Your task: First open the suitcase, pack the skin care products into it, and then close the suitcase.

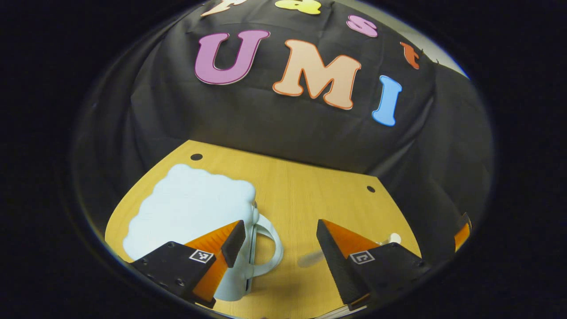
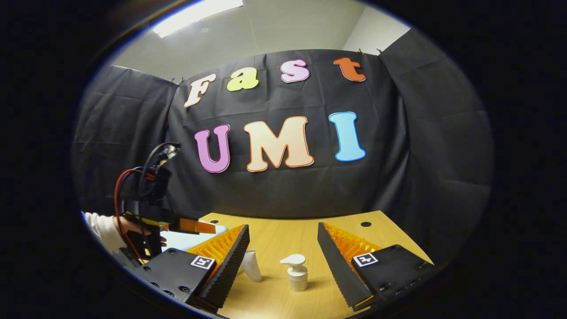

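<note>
The left gripper [image 1: 280,248] gapes wide, empty, low in its view; just beside its left finger lies the pale, scallop-edged suitcase [image 1: 190,208], still closed, looking light, rigid and slick. Its looped handle [image 1: 268,246] seems the best hold. The right gripper [image 2: 283,252] gapes wide before a small pump bottle [image 2: 297,272].

Hand-held gripper [image 2: 283,254]: black housings, square markers, screws; white sleeve [image 2: 101,230]
</note>
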The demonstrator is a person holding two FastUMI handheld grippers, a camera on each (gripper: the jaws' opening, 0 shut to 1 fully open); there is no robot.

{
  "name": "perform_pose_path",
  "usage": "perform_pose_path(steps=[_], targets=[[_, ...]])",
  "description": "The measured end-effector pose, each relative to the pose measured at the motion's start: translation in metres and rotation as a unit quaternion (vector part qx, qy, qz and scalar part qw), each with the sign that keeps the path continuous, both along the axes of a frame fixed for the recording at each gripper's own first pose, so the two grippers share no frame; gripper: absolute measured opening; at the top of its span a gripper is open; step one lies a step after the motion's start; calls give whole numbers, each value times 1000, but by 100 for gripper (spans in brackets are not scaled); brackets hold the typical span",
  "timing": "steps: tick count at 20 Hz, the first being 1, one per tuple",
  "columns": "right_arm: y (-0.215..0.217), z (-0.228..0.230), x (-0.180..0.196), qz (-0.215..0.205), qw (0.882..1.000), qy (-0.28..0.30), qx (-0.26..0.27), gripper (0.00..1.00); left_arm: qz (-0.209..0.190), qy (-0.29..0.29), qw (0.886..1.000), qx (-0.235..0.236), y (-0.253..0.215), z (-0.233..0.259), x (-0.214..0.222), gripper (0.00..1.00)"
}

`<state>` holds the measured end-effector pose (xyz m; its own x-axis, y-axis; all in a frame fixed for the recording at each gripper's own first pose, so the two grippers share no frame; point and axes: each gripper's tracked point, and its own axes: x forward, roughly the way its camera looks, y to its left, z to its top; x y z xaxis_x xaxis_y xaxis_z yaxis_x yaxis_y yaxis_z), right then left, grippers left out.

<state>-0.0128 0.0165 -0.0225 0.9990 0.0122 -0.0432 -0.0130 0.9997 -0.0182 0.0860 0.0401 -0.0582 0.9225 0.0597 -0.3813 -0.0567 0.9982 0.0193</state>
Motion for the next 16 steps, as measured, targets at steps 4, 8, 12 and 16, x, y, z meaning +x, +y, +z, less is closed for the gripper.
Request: perform_pose_path(steps=[4, 8, 12, 16], targets=[[0, -6, -5, 2, 1000, 9, 1, 97, 7, 73, 996, -45, -3, -24, 30, 95], [-7, -10, -9, -8, 1000, 13, 10, 97, 43, 145, 988, -43, 12, -55, 48, 95], [-13, -12, -14, -17, 1000, 17, 15, 97, 60, 200, 976, -56, 10, -80, 57, 92], [-12, -9, -15, -14, 1000, 16, 15, 97, 74, 256, 963, -37, 11, -106, 63, 89]])
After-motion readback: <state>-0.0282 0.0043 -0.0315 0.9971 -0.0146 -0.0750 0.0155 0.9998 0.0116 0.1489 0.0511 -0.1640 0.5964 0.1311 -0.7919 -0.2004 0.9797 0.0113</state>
